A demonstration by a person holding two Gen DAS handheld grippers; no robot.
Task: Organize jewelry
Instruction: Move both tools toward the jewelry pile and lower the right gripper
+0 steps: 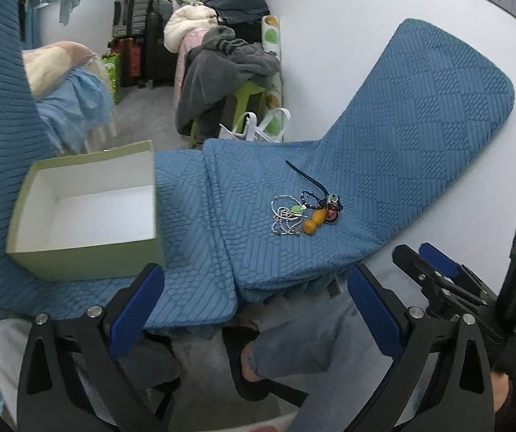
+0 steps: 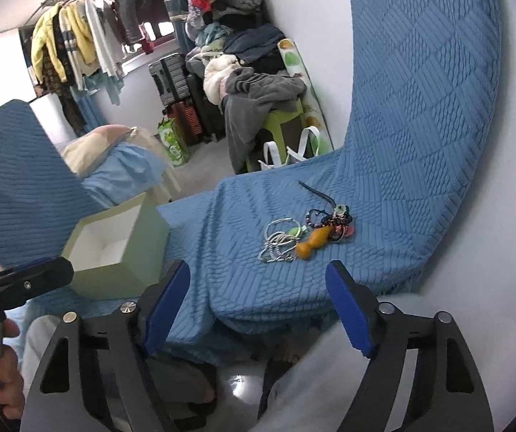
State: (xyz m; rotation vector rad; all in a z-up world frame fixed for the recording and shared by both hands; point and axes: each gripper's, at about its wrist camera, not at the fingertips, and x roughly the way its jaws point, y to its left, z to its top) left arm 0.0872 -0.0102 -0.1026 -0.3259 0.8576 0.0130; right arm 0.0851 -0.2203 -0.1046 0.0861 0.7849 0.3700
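Note:
A small pile of jewelry (image 1: pixel 303 210) lies on the blue quilted cushion (image 1: pixel 258 223): silver bead chains, a silver ring, a dark beaded strand and an orange gourd-shaped pendant (image 1: pixel 313 224). It also shows in the right wrist view (image 2: pixel 304 234). An open, empty pale green box (image 1: pixel 85 212) with a white inside stands to the left of the pile; the right wrist view shows it too (image 2: pixel 114 248). My left gripper (image 1: pixel 254 309) is open and empty, held off the cushion's front edge. My right gripper (image 2: pixel 258 309) is open and empty, a short way in front of the pile.
The cushion bends up against the white wall (image 1: pixel 330 54) at the right. Behind it stand a green stool heaped with clothes (image 1: pixel 222 72), suitcases (image 1: pixel 132 36) and a bed with a pale blue cover (image 1: pixel 74 100). The person's legs and slippers (image 1: pixel 258 367) are below the grippers.

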